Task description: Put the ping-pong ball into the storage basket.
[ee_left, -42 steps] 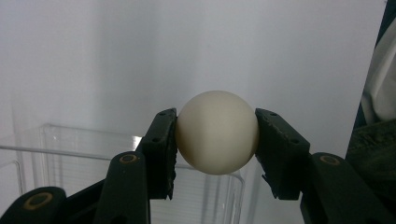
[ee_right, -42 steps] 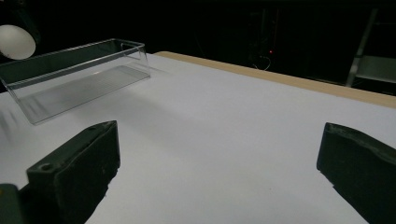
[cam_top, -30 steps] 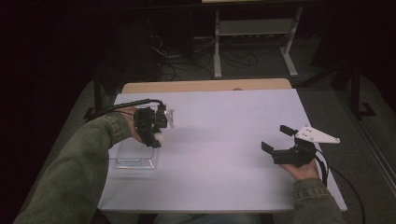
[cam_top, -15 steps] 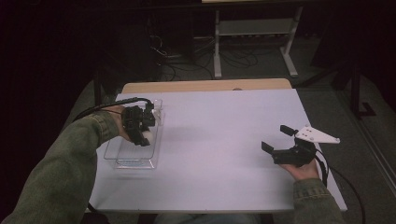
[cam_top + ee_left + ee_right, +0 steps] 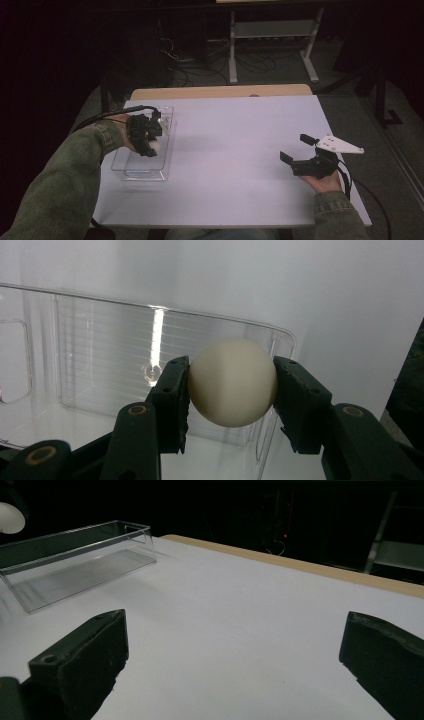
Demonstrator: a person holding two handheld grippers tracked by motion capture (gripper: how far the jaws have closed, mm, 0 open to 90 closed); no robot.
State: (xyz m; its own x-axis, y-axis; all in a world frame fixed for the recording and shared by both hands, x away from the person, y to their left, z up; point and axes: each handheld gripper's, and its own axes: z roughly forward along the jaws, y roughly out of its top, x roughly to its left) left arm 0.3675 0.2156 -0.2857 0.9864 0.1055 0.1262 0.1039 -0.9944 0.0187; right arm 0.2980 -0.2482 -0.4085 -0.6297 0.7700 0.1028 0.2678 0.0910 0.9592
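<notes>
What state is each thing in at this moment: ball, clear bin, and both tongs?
White ball: clamped between the left tongs' pads, held above the bin.
Clear bin: upright on the table, open-topped, nothing inside.
Left tongs: shut on the ball.
Right tongs: open, holding nothing.

A smooth, matt, cream-white ball (image 5: pixel 233 382) sits clamped between the two black jaws of the left gripper (image 5: pixel 231 390), one pad touching each side. Just beyond and below that gripper lies a clear plastic tray (image 5: pixel 100 340), rectangular, upright and open-topped, with a ribbed floor, the ball hanging over it.
</notes>
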